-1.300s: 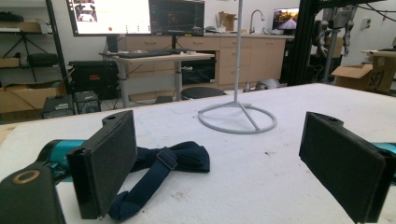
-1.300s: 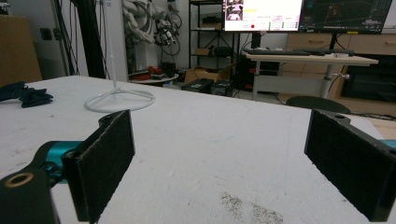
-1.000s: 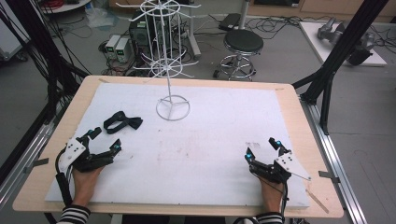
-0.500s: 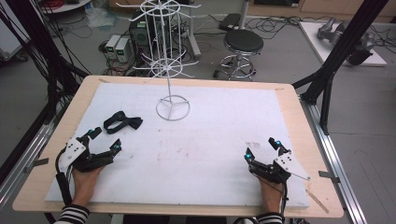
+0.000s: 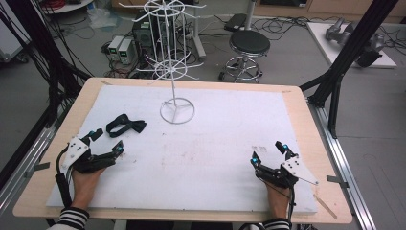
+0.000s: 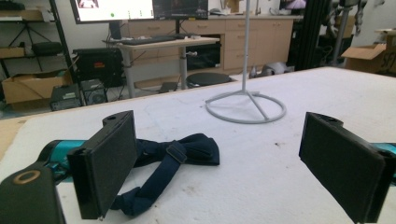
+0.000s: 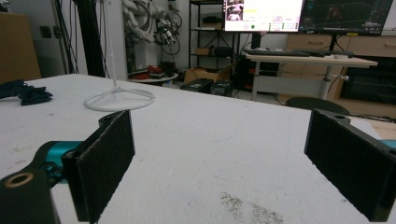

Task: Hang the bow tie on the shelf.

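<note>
My left gripper [image 5: 106,141] rests low on the white table cover [image 5: 225,139] with its jaws spread wide, and nothing sits between them. Neither pad touches anything. The dark bow tie [image 5: 125,125] lies just ahead of this gripper and a little toward its right-hand jaw as seen from above; in the left gripper view the same bow tie [image 6: 173,163] sits right behind my near jaw, its strap trailing forward past the pad, close but apart from it as far as I can tell.

My right gripper [image 5: 269,152] is likewise wide open and empty, hovering just over the cover near my edge of the table. Straight ahead of it is bare cover with some brownish specks. The bow tie is well away from this gripper, far off to its left, where the right gripper view catches it as a small dark bundle [image 7: 25,93] at the edge.

The white wire rack [image 5: 176,72] stands on its ring base beyond both grippers, farther than the bow tie from my left one, and ahead-left of my right one.

I can read no brand or label on the grippers or the bow tie. The monitors in the background show writing too small to make out.
</note>
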